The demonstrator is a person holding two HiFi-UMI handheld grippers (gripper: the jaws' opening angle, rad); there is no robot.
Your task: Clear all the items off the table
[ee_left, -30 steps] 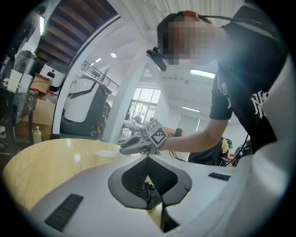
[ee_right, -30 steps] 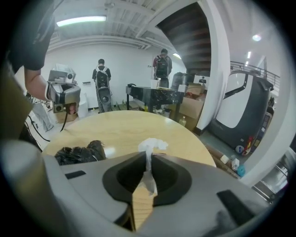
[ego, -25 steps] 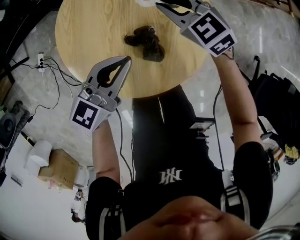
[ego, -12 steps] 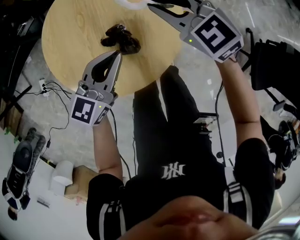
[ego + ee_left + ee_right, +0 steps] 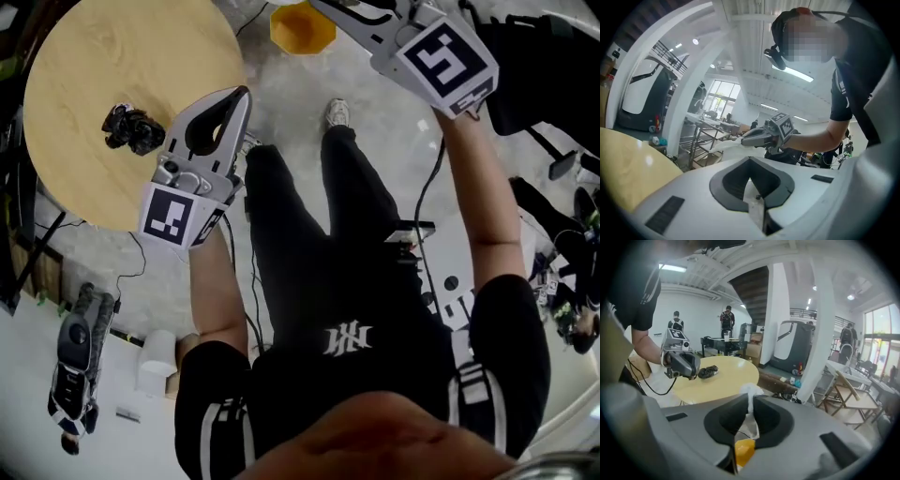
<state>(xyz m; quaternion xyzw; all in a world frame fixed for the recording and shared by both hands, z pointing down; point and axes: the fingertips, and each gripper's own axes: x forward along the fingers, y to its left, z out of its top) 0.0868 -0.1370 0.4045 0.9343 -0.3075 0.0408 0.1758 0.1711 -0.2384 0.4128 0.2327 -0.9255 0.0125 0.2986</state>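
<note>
- One item is left on the counter [image 5: 112, 56]: a dark bundle [image 5: 131, 128], roughly mid-top, with nothing touching it.
- Second item, a white wad [image 5: 751, 391], is already off the counter. The right gripper [image 5: 321, 7] is clamped on it, jaws nearly closed, with the wad pinched at the tips and poking out past them.
- Right gripper hangs above the floor [image 5: 281, 103], over or just beside an orange bin [image 5: 302, 30]; cannot tell which. Wad not yet let go.
- Left gripper [image 5: 242, 94]: jaws together, nothing between them. It is held in the air off the counter's edge, apart from the dark bundle.
- Judgement: about half done. Left to do: release the wad, presumably into the bin, then fetch the bundle.
- Counter: round, pale wood grain, smooth with a slight sheen.
- Bundle: black, lumpy, soft-looking; material too small to tell.
- Wad: thin, crinkled, like tissue or film.
- Bin: eight-sided, plain orange, looks rigid.
- Floor: pale, polished, stone-like.
</note>
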